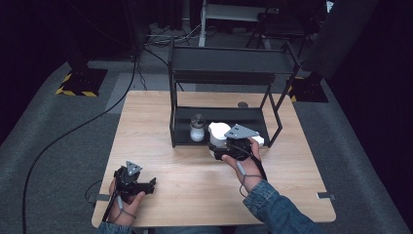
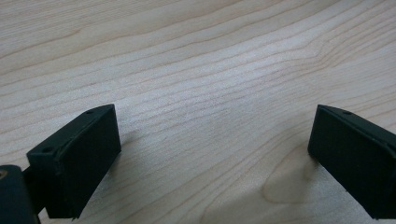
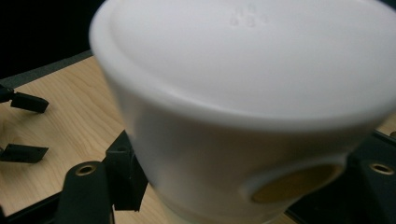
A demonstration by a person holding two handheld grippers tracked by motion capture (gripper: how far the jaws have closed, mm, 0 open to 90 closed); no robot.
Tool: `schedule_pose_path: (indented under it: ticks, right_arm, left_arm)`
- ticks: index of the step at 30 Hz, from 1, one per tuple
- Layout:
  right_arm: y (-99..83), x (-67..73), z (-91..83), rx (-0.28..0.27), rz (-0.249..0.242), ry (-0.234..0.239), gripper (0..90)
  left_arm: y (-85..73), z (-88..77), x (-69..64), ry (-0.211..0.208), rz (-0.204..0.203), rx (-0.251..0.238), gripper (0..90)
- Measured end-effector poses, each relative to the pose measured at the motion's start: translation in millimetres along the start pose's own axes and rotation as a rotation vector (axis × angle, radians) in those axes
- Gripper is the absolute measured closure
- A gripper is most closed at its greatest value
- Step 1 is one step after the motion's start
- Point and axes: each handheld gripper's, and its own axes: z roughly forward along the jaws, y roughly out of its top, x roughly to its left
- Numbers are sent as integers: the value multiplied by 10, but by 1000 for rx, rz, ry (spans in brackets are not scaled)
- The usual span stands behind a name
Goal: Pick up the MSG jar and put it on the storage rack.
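Observation:
My right gripper (image 1: pixel 217 142) is shut on a white mug (image 1: pixel 218 130) just above the table, at the front edge of the black rack's lower shelf (image 1: pixel 253 117). In the right gripper view the mug (image 3: pixel 243 93) is tipped, its flat base toward the camera and its handle low on the right, and my right gripper (image 3: pixel 247 186) has a black jaw against each side of it. My left gripper (image 1: pixel 151 184) rests near the table's front left corner. In its own view my left gripper (image 2: pixel 215 154) stands open over bare wood.
A small glass jar (image 1: pixel 197 129) with a metal lid stands on the lower shelf, left of the mug. The two-tier black rack (image 1: pixel 229 63) fills the back middle of the wooden table (image 1: pixel 146 122). Cables run across the grey floor.

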Motion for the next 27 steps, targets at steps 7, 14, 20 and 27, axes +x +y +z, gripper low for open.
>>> schedule_pose_path:
  ticks: [7, 14, 20, 27]
  right_arm:
    - [124, -49, 20, -13, -3, -15, 303]
    - [226, -87, 61, -17, -2, -34, 303]
    - [286, -144, 161, -3, -1, -51, 303]
    - [316, -228, 280, 6, 20, -71, 303]
  left_arm:
    - [0, 0, 0, 0, 0, 0, 24]
    - [0, 0, 0, 0, 0, 0, 24]
    - [0, 0, 0, 0, 1, 0, 24]
    - [-1, 0, -1, 0, -1, 0, 24]
